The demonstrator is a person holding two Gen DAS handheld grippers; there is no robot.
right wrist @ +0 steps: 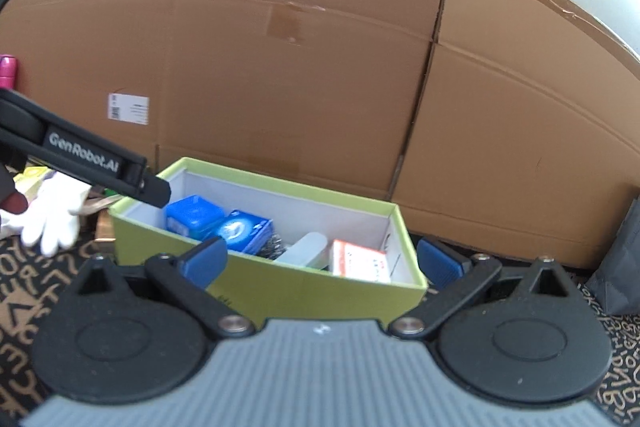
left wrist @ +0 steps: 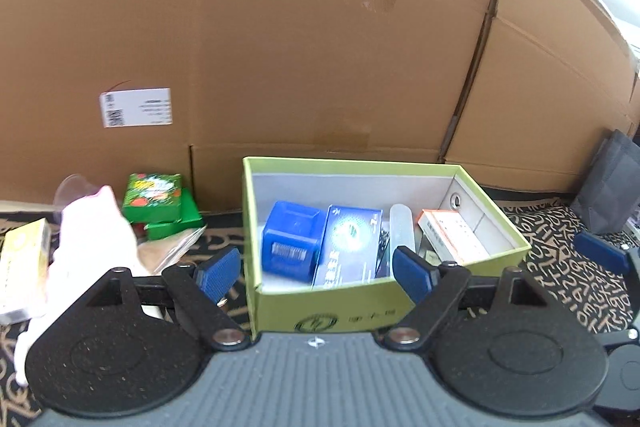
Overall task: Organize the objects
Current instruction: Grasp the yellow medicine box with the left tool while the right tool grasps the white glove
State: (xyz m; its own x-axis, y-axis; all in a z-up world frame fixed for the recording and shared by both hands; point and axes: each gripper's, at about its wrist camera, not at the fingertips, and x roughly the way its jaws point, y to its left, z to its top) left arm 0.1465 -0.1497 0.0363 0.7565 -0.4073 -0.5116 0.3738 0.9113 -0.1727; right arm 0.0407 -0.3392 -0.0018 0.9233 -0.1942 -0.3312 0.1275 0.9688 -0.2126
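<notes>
A lime-green open box (left wrist: 328, 311) stands on the patterned mat; it also shows in the right wrist view (right wrist: 312, 291). Inside lie a blue cube box (left wrist: 292, 241), a blue flat packet (left wrist: 348, 243), a clear tube (left wrist: 402, 231), a steel scourer (right wrist: 274, 245) and a white-orange carton (left wrist: 452, 235). My left gripper (left wrist: 316, 273) is open and empty, hovering at the box's near wall. My right gripper (right wrist: 320, 263) is open and empty, straddling the box's near side. The left gripper's black body (right wrist: 100, 163) crosses the right wrist view.
Left of the box lie green packs (left wrist: 156, 203), a white glove (left wrist: 92, 239), a yellow carton (left wrist: 24, 259) and a clear bag (left wrist: 172, 247). A large cardboard wall (left wrist: 300, 47) stands behind. A dark bag (left wrist: 612, 183) sits at the right. A pink bottle (right wrist: 7, 71) stands far left.
</notes>
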